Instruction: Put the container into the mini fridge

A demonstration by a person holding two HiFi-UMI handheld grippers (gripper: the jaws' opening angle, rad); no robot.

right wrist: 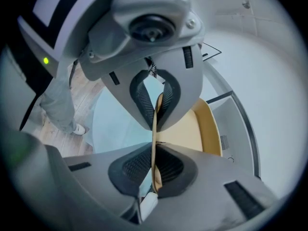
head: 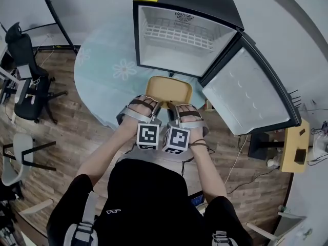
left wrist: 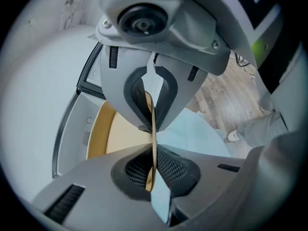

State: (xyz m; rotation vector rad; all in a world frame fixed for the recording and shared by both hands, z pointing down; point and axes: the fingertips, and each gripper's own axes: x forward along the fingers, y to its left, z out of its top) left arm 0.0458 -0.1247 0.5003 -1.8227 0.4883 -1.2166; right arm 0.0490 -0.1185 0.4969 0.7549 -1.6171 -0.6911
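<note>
A shallow tan container point(head: 169, 89) is held in the air in front of the open mini fridge point(head: 179, 40). My left gripper point(head: 152, 106) is shut on the container's near rim at its left side. My right gripper point(head: 174, 108) is shut on the same rim just to the right. In the left gripper view the thin tan wall point(left wrist: 153, 143) runs between the black pads, with the container point(left wrist: 113, 134) beyond. The right gripper view shows the same rim point(right wrist: 155, 143) pinched and the container point(right wrist: 192, 131) stretching toward the fridge.
The fridge stands on a round pale blue table point(head: 102, 81), its door point(head: 251, 91) swung open to the right. A white wire shelf point(head: 177, 35) sits inside. Black office chairs point(head: 25, 70) stand at the left, a wooden stand point(head: 294, 147) at the right.
</note>
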